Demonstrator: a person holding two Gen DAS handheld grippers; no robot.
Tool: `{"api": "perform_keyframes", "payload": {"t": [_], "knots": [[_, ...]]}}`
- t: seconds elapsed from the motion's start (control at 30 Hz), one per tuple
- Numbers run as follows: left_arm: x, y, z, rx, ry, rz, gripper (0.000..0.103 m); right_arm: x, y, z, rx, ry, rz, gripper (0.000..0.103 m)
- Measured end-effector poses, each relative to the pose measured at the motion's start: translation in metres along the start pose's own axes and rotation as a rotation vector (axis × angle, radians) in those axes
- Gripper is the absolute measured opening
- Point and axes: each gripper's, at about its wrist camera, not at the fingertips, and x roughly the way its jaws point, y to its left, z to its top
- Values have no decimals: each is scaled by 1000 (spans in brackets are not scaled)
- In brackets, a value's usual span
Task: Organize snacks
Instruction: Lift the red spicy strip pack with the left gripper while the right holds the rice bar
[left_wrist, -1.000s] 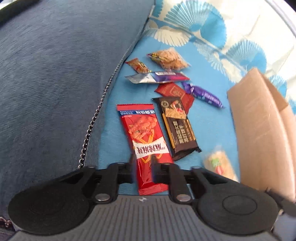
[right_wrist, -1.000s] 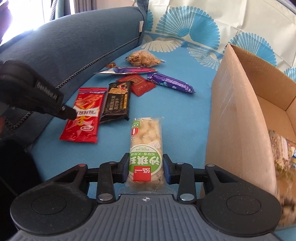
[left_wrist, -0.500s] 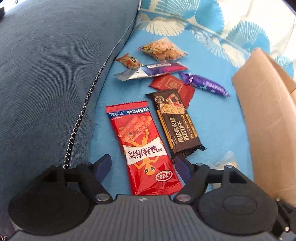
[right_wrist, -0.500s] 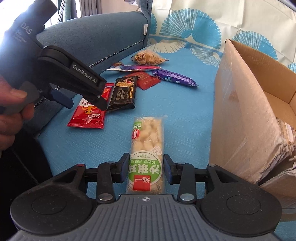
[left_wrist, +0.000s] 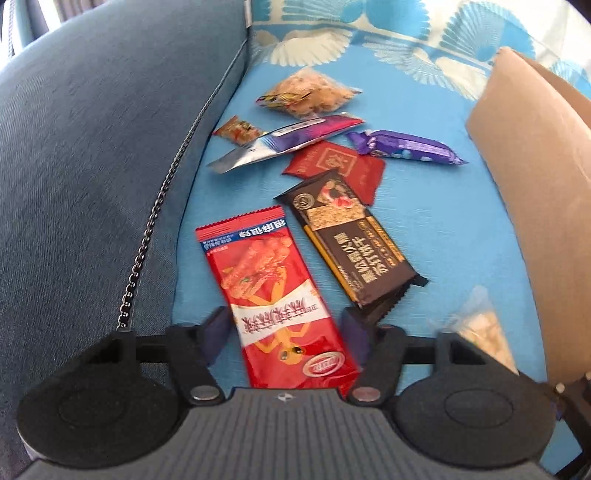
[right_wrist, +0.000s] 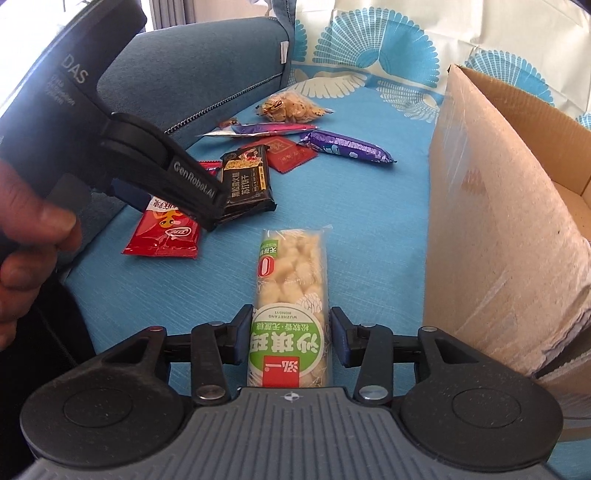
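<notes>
Only right view shows us box interior. Left gripper closing, astride red packet, gaps remain; right gripper opening beside green-labelled bar.

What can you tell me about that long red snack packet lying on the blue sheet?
The red snack packet is a flat, glossy plastic wrapper with crimped ends, a white band of Chinese lettering, a picture of fried strips and a blue stripe at its far end. It lies face up on the blue sheet, close beside a black snack bar. Its near end sits between the fingers of the left gripper, whose jaws are closing.
</notes>
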Motion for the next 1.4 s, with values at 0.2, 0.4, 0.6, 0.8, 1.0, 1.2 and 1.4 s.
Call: {"api": "perform_keyframes", "payload": {"t": [0.2,0.4,0.6,0.8,1.0,1.2,1.4], "knots": [[-10,7,-1,-19,1,-27,51,-2,2,0,-2,-11,5,38],[-30,22,-6,-45,4,-99,51,-9,0,4,4,-39,8,38],[-46,32,-21,-78,-13,-177,51,-6,1,4,-3,-21,11,38],[-36,27,-22,-91,56,-173,51,-2,1,3,5,6,1,38],[-27,11,-22,-4,113,-121,52,-3,-1,3,23,-1,7,39],[-24,5,-25,27,128,-101,59,-3,-1,2,29,-18,12,42],[-23,6,-27,34,134,-105,60,-1,0,1,12,-14,3,43]]}}
